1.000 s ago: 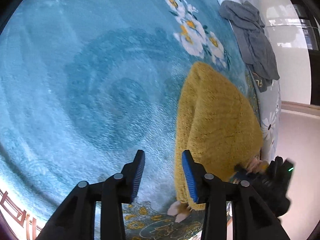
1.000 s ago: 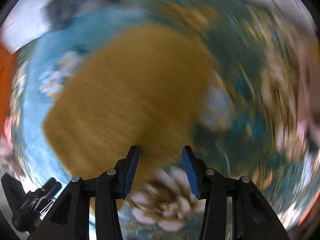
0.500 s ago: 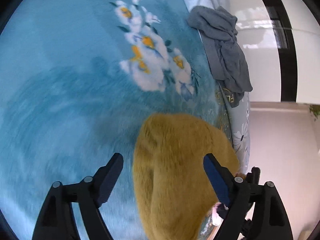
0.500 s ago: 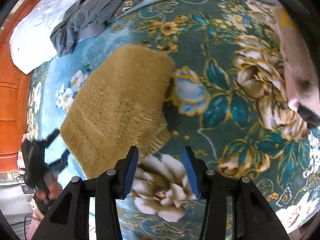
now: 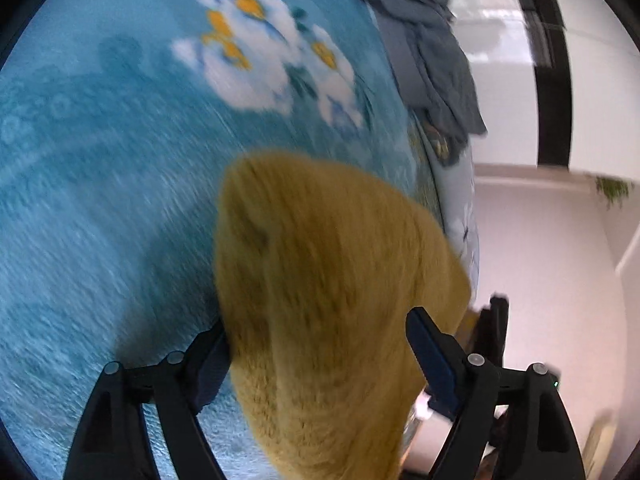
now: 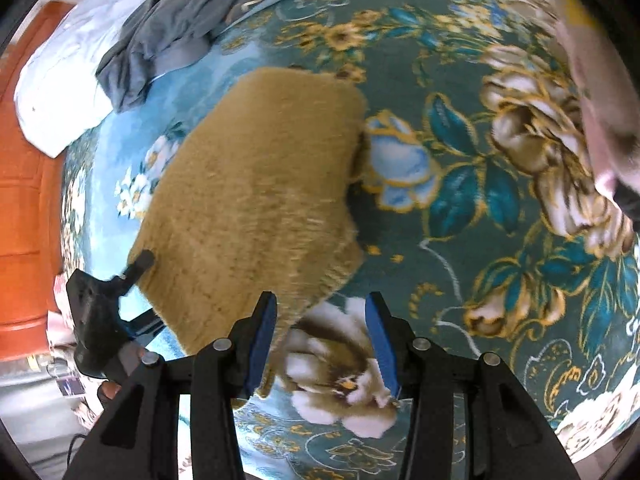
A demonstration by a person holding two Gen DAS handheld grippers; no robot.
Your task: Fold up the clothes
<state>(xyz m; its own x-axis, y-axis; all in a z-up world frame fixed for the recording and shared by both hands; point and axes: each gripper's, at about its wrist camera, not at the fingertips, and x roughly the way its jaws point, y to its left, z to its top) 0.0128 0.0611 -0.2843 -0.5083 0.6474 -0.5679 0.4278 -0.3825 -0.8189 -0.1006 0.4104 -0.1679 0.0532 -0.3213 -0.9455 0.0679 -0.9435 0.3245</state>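
A mustard-yellow knitted sweater (image 5: 328, 280) lies folded on a blue flowered blanket (image 5: 100, 200). My left gripper (image 5: 320, 344) is wide open with the sweater's near edge between its jaws. In the right wrist view the sweater (image 6: 256, 184) lies ahead and to the left. My right gripper (image 6: 322, 320) is open, its left finger (image 6: 264, 332) at the sweater's near corner. The left gripper also shows in the right wrist view (image 6: 108, 308), at the sweater's left edge.
A grey garment (image 5: 424, 52) lies crumpled at the far edge of the bed, also in the right wrist view (image 6: 180, 24). A white pillow (image 6: 56, 80) and an orange wooden headboard (image 6: 24, 200) are at the left. The bed's edge drops to the floor (image 5: 540, 280).
My left gripper has opened wide and moved forward over the sweater's edge. My right gripper has come closer to the sweater's near corner. The sweater lies where it was.
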